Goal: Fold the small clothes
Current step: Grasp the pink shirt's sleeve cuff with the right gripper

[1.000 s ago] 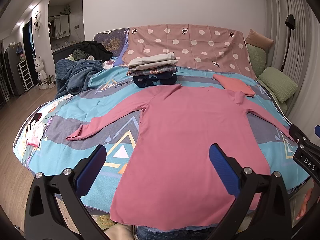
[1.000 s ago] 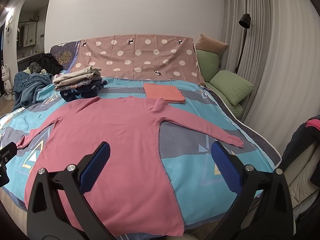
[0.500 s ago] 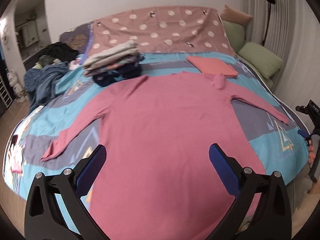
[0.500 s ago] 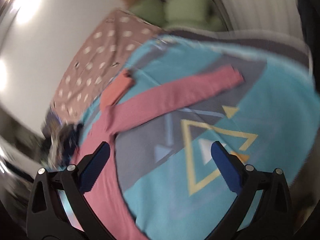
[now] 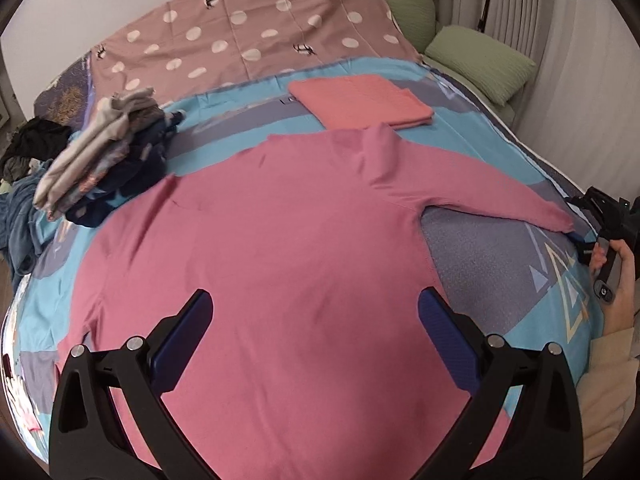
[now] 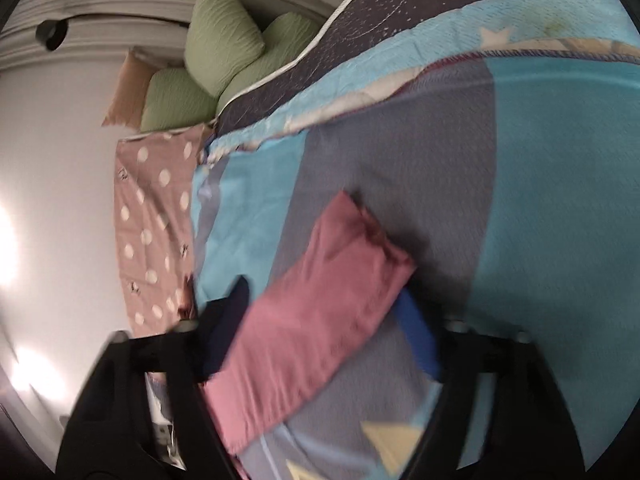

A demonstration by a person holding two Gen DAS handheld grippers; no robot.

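A pink long-sleeved top (image 5: 280, 248) lies spread flat on a blue patterned bedspread (image 5: 500, 264). The left gripper (image 5: 316, 332) hovers above its body, jaws spread wide. The right gripper (image 6: 324, 320), jaws apart, straddles the sleeve cuff (image 6: 340, 276) without pinching it.

Pink garment (image 5: 280, 248): matt, smooth knit cloth. Bed cover (image 5: 500, 264): matt, finely textured printed cloth. Left gripper (image 5: 316, 344): black matt plastic frame, blue textured pads (image 5: 448, 340), metal screws.
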